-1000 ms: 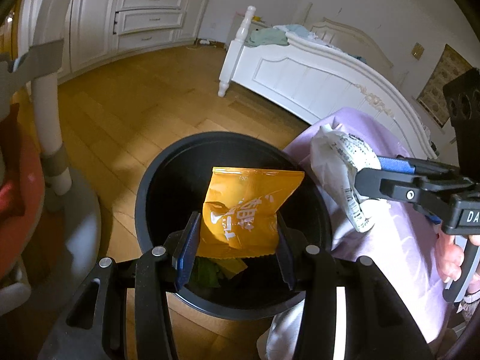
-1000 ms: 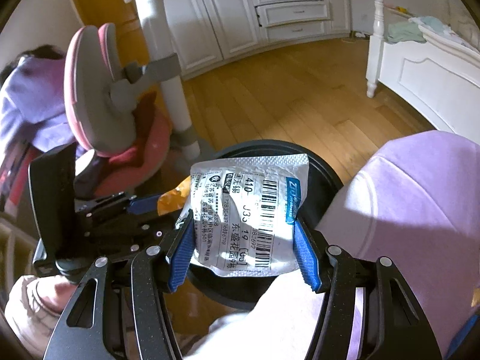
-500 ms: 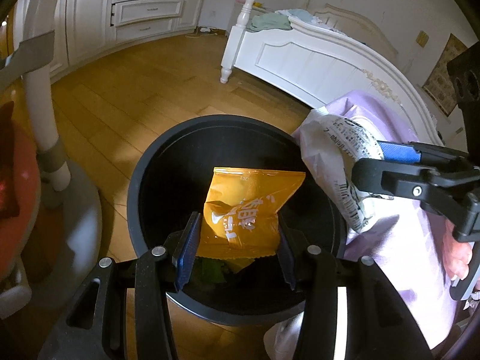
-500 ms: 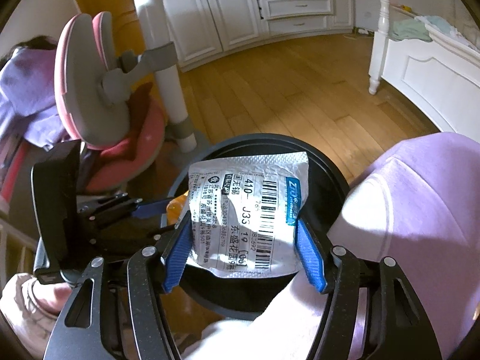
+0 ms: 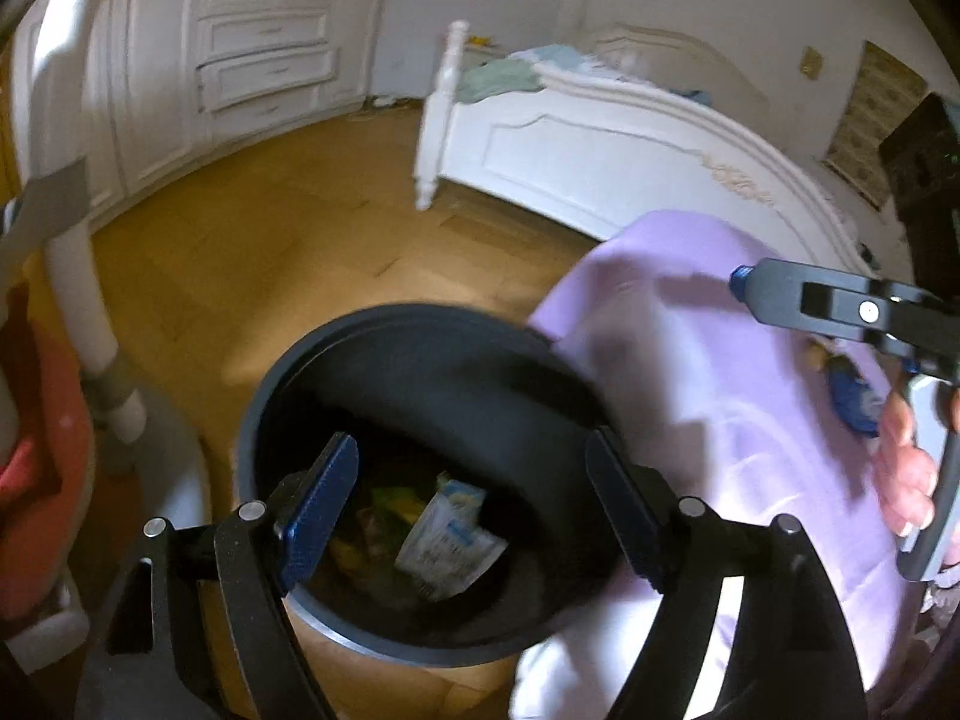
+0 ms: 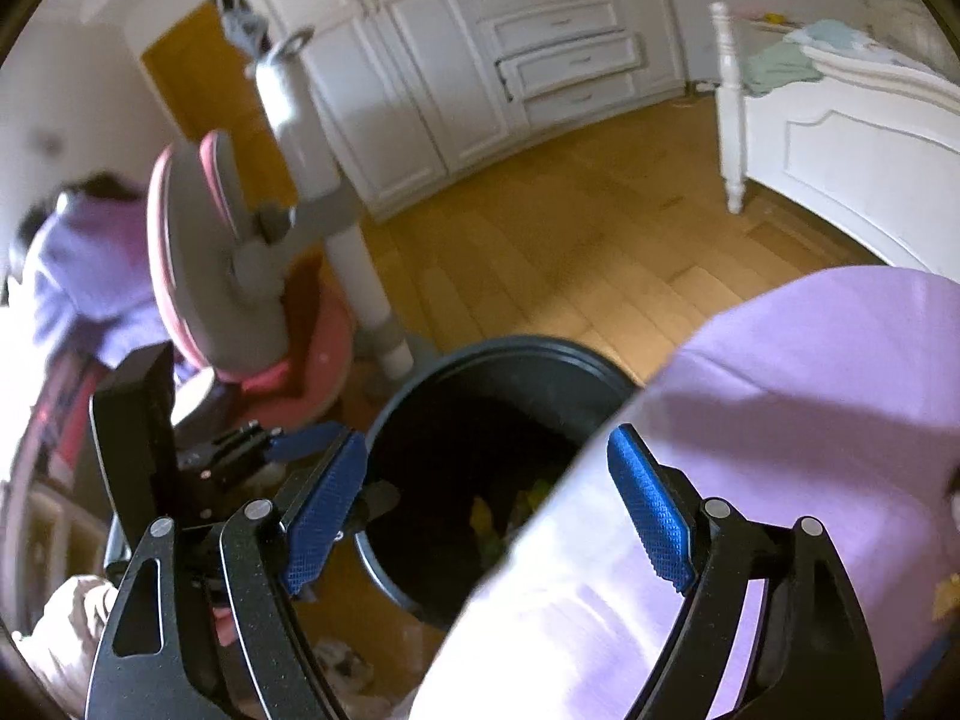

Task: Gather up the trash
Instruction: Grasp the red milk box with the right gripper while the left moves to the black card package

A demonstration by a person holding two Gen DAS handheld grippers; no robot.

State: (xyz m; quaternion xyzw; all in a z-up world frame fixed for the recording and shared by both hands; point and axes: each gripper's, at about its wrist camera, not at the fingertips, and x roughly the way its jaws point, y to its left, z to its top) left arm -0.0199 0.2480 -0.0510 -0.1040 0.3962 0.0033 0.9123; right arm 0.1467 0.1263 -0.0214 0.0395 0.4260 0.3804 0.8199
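1. The left gripper is seen nearest in its own view, held over the black bin. Its jaws are opening wide, and nothing is caught between the blue pads.
2. The right gripper is seen nearest in the right view. Its jaws are also opening wide, and nothing is gripped; only the bin's mouth and a lilac trouser leg are seen through the gap.
3. The white packet is found at the bottom of the bin, lying on top of yellow and green wrappers.
4. In the right view the bin is partly covered by the lilac leg, and only scraps of yellow and green are made out inside it.
5. The right gripper is shown at the right edge of the left view, above the lilac leg, held by a hand.
6. A pink chair with a white post is placed beside the bin on the wooden floor.
7. A white bed is seen farther off.
8. White cupboards with drawers are set along the far wall.
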